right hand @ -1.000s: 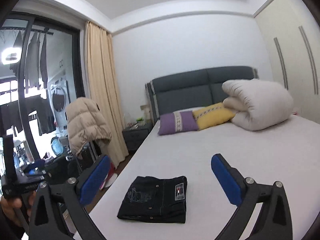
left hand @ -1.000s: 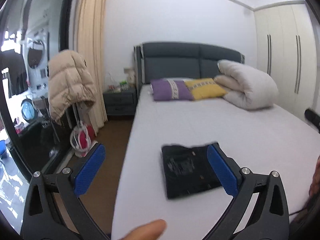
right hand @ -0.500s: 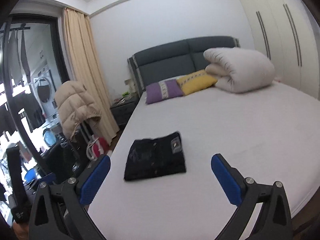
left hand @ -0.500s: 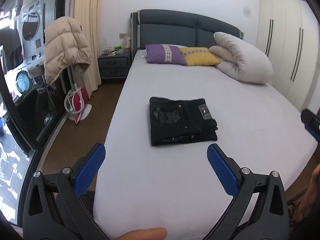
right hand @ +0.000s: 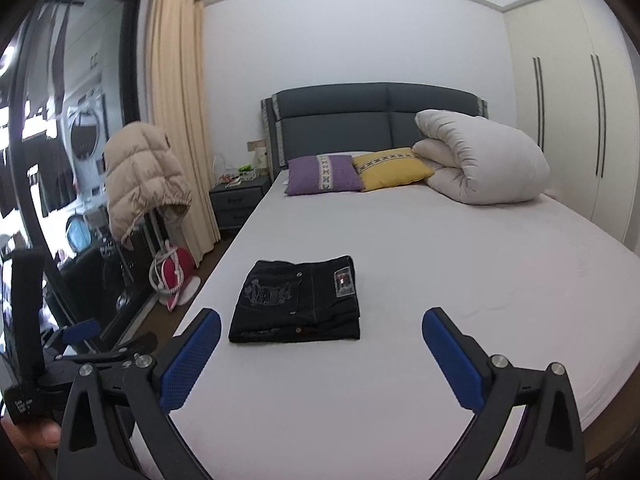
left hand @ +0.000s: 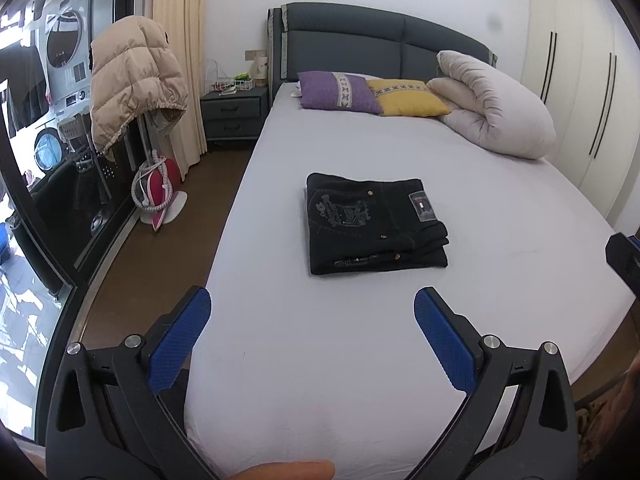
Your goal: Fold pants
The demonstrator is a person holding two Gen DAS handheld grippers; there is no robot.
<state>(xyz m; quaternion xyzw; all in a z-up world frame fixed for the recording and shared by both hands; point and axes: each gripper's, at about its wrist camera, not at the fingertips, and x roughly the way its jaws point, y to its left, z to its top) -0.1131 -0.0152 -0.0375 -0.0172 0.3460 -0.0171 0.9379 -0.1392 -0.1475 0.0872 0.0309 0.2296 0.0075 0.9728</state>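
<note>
The black jeans lie folded in a compact rectangle near the middle of the bed, so folding appears complete. The left hand-held gripper and right hand-held gripper hover clear of the jeans, jaws apart, empty.

Home bedroom; bed, pillows, wardrobe

Both grippers have drawn back from the pants — a second ago the left gripper had them right at its fingertips, now well ahead of it; the right gripper has backed off and levelled too; a fingertip under the left one has slid rightward.
</note>
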